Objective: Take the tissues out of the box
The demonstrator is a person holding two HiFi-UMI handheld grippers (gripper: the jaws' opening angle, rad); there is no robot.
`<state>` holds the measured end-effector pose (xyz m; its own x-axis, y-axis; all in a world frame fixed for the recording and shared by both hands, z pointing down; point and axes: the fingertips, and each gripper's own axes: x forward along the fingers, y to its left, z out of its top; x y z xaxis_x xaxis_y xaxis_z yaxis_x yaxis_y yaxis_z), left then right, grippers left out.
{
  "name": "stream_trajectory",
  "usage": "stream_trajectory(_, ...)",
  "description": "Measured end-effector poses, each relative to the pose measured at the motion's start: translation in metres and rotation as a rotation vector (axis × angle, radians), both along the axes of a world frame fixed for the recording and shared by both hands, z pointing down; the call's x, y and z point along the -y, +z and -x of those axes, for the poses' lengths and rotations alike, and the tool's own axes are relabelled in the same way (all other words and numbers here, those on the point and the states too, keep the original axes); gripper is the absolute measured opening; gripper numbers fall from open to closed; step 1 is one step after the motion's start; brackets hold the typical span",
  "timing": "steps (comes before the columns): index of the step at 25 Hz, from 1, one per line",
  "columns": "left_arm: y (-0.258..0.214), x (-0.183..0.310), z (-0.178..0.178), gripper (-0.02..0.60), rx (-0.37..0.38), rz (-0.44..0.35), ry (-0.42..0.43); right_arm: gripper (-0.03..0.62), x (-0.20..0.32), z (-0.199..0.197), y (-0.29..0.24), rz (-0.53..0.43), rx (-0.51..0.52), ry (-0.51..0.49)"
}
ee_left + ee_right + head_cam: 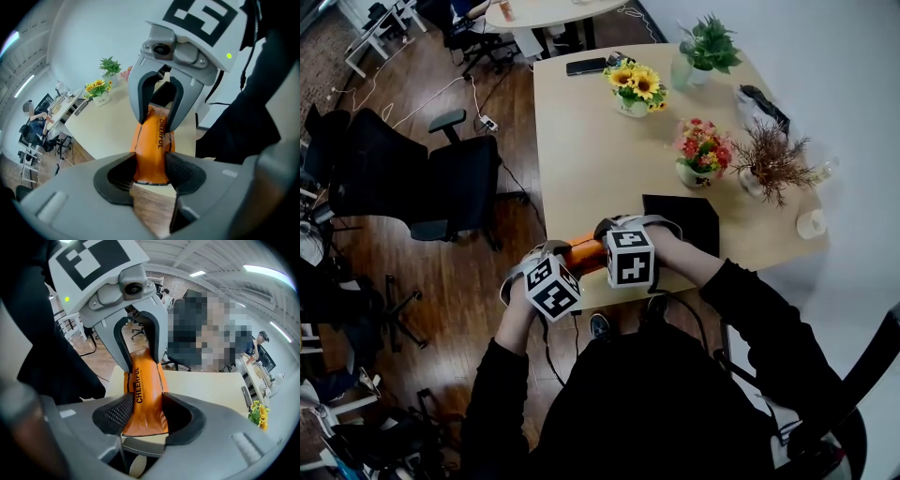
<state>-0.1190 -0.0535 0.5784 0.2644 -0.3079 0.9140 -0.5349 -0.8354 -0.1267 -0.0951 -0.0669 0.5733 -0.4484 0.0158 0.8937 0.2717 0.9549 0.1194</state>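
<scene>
An orange soft tissue pack [587, 251] printed "CHEERFUL" hangs in the air over the near edge of the wooden table [581, 150]. My two grippers face each other and each holds one end. In the left gripper view, the left gripper [150, 171] is shut on the pack [152, 140], with the right gripper [157, 123] clamped on the far end. In the right gripper view, the right gripper [143, 416] is shut on the pack [143, 390], opposite the left gripper [140, 365]. A flat black box [686, 220] lies on the table just beyond my right hand.
On the table stand a sunflower vase [636, 89], a green plant [708, 47], pink flowers [703, 150], a dried plant [769, 164], a white cup [811, 223] and a phone [586, 66]. Black office chairs [441, 187] stand on the wooden floor to the left.
</scene>
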Motion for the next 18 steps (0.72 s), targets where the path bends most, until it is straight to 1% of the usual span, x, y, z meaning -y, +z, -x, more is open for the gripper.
stream_trajectory(6,0.018,0.009,-0.006,0.175,0.016,0.026,-0.001,0.201,0.009,-0.006,0.02,0.028,-0.016,0.004)
stream_trajectory(10,0.035,0.022,-0.017,0.176,0.002,0.046,0.015,0.201,0.02,-0.01,0.039,0.036,-0.041,0.012)
stream_trajectory(15,0.063,0.023,-0.002,0.181,-0.002,0.098,0.03,0.204,0.019,0.007,0.067,0.038,-0.104,0.025)
stream_trajectory(18,0.073,0.024,0.004,0.181,-0.005,0.131,0.023,0.204,0.02,0.014,0.073,0.046,-0.123,0.021)
